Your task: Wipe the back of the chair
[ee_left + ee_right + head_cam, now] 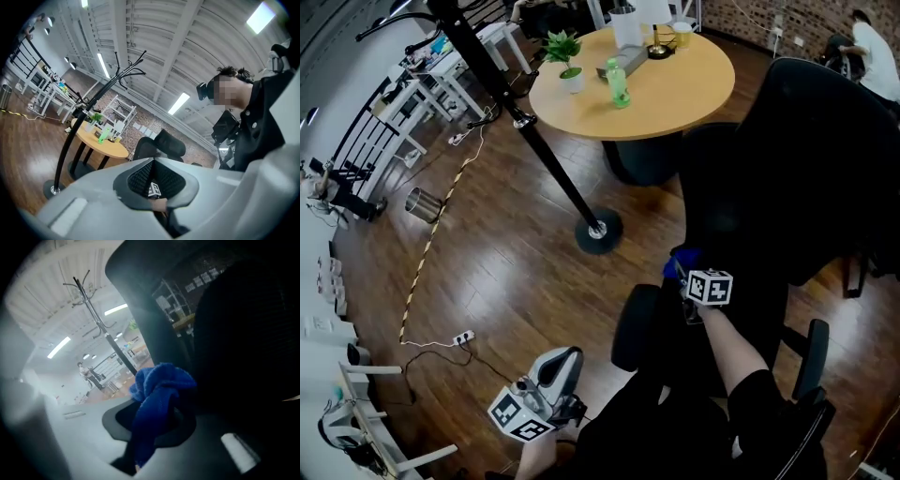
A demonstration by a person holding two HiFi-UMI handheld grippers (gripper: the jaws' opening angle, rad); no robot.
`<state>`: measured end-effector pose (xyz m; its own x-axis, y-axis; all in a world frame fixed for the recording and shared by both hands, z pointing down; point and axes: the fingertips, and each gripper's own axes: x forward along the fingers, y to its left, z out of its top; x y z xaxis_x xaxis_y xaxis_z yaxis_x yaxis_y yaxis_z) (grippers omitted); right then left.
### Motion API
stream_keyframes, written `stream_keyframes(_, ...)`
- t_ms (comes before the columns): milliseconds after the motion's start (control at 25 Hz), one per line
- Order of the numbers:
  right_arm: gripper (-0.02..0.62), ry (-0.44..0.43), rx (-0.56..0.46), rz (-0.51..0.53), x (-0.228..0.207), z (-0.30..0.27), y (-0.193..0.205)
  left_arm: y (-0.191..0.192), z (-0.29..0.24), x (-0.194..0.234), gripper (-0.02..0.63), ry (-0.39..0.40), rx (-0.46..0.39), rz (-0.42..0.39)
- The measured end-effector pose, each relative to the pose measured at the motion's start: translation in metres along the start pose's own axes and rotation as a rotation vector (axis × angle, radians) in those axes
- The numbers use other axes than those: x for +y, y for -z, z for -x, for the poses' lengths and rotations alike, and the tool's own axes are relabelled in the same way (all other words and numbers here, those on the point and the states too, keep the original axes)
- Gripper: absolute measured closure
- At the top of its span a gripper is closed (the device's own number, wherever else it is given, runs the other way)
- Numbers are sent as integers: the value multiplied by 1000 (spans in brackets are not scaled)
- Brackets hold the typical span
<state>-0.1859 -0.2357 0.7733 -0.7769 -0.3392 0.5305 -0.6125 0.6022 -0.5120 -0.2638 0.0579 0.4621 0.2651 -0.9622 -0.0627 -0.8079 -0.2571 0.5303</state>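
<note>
From the head view I see my right hand-held gripper centre-right, up against the back of the black mesh office chair. Only its own view shows the jaws clamped on the bunched blue microfibre cloth. My left hand-held gripper sits lower left, jaws closed on nothing. Its view catches the chair beside the round wooden surface.

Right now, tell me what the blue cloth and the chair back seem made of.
The blue cloth looks like microfibre or terry: nubby pile, limp bunched folds. The chair back is black and matte, probably mesh or woven fabric; faint weave lines show, but it is too dark to be sure.
</note>
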Motion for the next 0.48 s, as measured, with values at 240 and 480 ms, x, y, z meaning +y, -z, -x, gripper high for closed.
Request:
stream_keyframes(240,534,-243,-275,13,66,114,-71,-5,-49,-21,612,157,-26,-19)
stream_keyframes(480,534,-296,-547,43,89,283,-121,-6,-118,-79,612,384,-27,-36)
